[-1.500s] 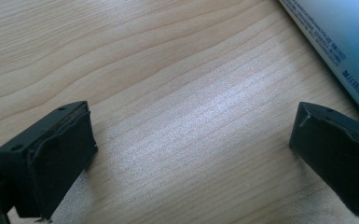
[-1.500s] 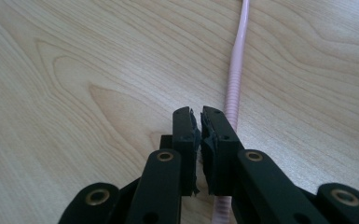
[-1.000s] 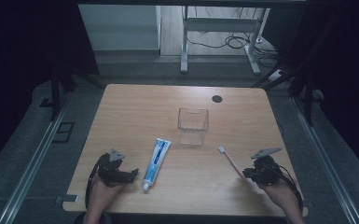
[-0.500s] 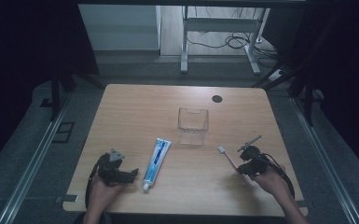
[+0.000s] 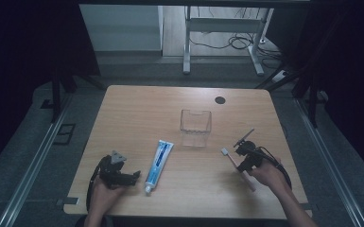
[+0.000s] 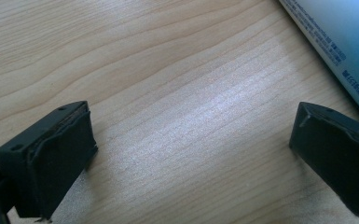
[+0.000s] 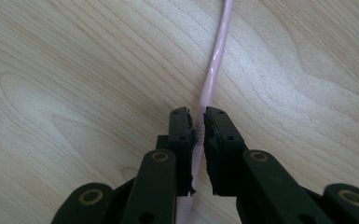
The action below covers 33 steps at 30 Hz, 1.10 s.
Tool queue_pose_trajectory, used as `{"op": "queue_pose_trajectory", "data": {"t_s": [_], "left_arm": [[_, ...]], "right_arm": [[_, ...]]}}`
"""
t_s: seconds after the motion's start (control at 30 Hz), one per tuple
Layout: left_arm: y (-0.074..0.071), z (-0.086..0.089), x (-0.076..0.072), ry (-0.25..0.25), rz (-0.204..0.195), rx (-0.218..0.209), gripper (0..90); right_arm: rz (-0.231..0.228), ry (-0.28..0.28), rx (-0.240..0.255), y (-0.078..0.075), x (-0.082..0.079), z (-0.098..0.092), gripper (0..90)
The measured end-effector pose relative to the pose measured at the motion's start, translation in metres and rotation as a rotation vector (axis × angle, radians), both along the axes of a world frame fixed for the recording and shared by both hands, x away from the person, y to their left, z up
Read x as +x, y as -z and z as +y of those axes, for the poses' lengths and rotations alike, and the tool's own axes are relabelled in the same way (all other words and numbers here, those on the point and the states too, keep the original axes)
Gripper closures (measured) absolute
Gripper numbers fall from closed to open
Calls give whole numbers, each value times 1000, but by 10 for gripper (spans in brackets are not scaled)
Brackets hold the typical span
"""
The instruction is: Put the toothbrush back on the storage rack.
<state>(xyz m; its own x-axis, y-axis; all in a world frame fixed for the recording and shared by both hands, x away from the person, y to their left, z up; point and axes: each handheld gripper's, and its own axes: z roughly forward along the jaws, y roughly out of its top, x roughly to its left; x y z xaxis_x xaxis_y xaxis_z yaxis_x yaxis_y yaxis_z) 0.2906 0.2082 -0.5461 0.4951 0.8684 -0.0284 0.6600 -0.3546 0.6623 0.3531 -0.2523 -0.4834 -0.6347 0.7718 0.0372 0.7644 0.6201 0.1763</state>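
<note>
Right gripper view shows the right gripper (image 7: 199, 122) pinching the thin pink toothbrush (image 7: 213, 70) mid-handle, just right of the clear cup (image 5: 195, 126) on the bench (image 5: 137, 113); light, stiff and slick, it likely needs this central, square hold.

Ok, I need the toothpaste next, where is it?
In the high view the toothpaste lies flat on the table's near left part, just right of the left claw.
</note>
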Motion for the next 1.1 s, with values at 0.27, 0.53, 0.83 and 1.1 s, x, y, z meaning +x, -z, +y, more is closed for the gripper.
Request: {"op": "queue_pose_trajectory", "data": {"t_s": [0.27,0.53,0.83,1.1], "left_arm": [[0,0,0,0,0,1,0],[0,0,0,0,0,1,0],[0,0,0,0,0,1,0],[0,0,0,0,0,1,0]], "right_arm": [[33,14,-38,6,9,9,788],[59,18,-82,15,17,13,789],[68,21,-94,15,20,15,825],[83,10,-85,15,21,12,832]]}}
